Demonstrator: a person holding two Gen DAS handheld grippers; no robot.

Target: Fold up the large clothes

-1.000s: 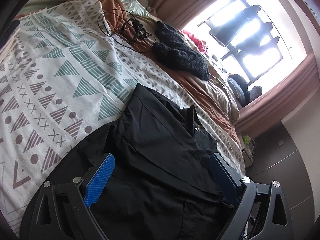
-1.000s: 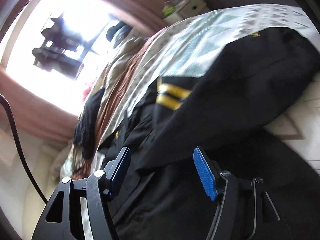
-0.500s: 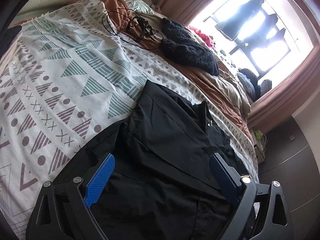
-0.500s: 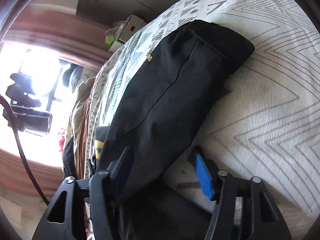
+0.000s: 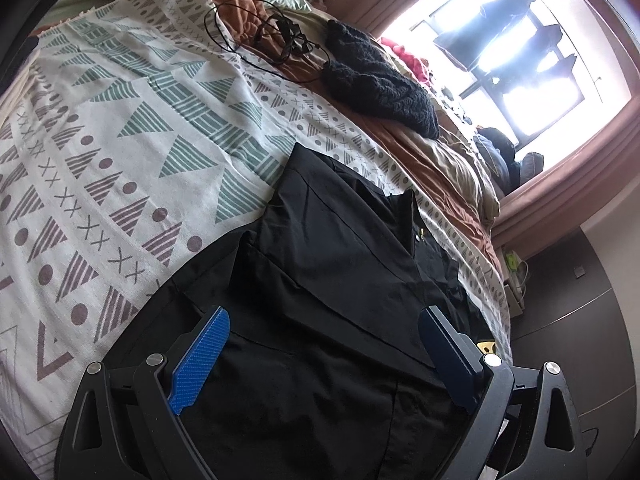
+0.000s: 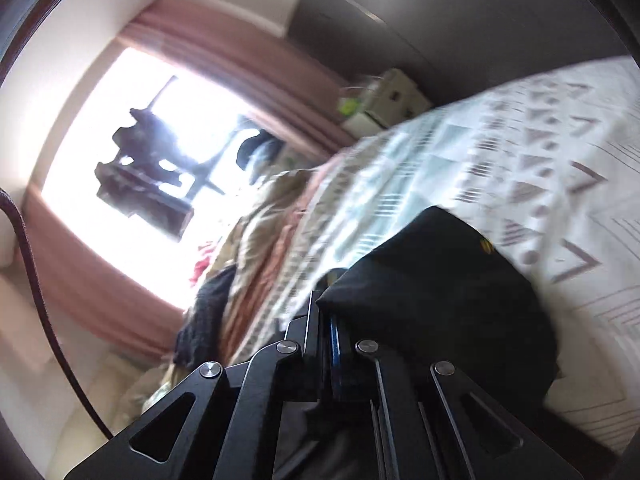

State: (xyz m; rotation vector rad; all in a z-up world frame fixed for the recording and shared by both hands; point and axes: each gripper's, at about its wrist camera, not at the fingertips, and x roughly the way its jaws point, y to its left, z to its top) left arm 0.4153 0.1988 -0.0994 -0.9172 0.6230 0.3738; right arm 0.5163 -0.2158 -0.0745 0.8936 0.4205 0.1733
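Note:
A large black garment (image 5: 336,280) lies partly folded on the patterned white bedspread (image 5: 120,128). My left gripper (image 5: 324,344) is open, its blue pads wide apart, hovering just above the garment's near part. In the right wrist view my right gripper (image 6: 330,320) is shut on a black fold of the same garment (image 6: 440,280), which bulges up in front of the fingers; a small yellow mark shows on it. The view is blurred.
A black fuzzy knit (image 5: 380,84) and tangled black cables (image 5: 276,36) lie at the bed's far side on an orange sheet (image 5: 420,152). A bright window (image 5: 512,52) with pink curtains and a dark wardrobe (image 5: 568,320) stand beyond the bed.
My right gripper has closed on a fold of the black garment and lifted it, swinging the view toward the window. My left gripper stays open and has shifted only slightly.

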